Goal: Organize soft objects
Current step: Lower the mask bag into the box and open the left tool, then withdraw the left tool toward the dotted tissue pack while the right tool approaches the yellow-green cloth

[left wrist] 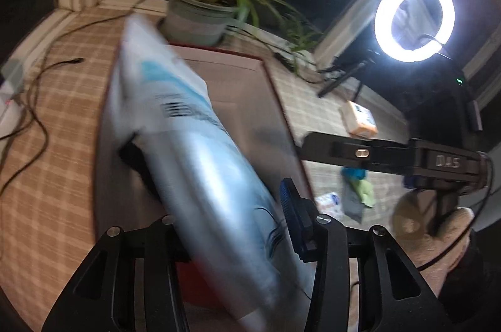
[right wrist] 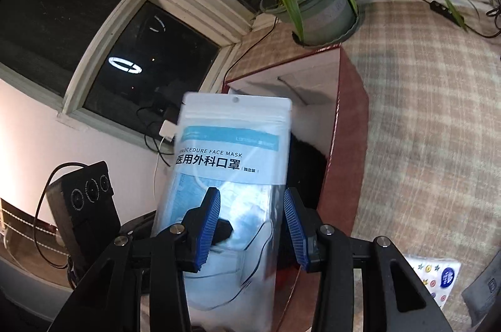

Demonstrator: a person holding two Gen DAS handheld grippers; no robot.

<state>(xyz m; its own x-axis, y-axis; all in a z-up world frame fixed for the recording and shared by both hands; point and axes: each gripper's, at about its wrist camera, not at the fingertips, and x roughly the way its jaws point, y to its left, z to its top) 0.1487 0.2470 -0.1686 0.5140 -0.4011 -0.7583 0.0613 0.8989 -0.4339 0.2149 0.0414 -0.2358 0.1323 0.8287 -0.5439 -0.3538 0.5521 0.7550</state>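
A white and blue face mask pouch point(left wrist: 200, 163) is gripped in my left gripper point(left wrist: 219, 206), whose jaws are closed on its lower part; it is tilted over the red open box point(left wrist: 275, 100). In the right wrist view the same pouch point(right wrist: 231, 156) stands upright in front of the red box point(right wrist: 347, 144). My right gripper point(right wrist: 250, 225) is open, its blue pads point(right wrist: 208, 225) standing either side of the pouch without pressing it. The left gripper's black finger shows behind the pouch. In the left wrist view the right gripper body point(left wrist: 407, 156) sits at the right, held by a gloved hand.
A potted spider plant point(left wrist: 200, 12) stands behind the box on the checked cloth point(left wrist: 62, 144). A ring light point(left wrist: 413, 18) glares at right. Crumpled cloths point(left wrist: 357, 194) and a tissue pack point(right wrist: 438, 275) lie on the cloth. Cables point(left wrist: 37, 100) trail at left. A black device point(right wrist: 84, 206) sits left.
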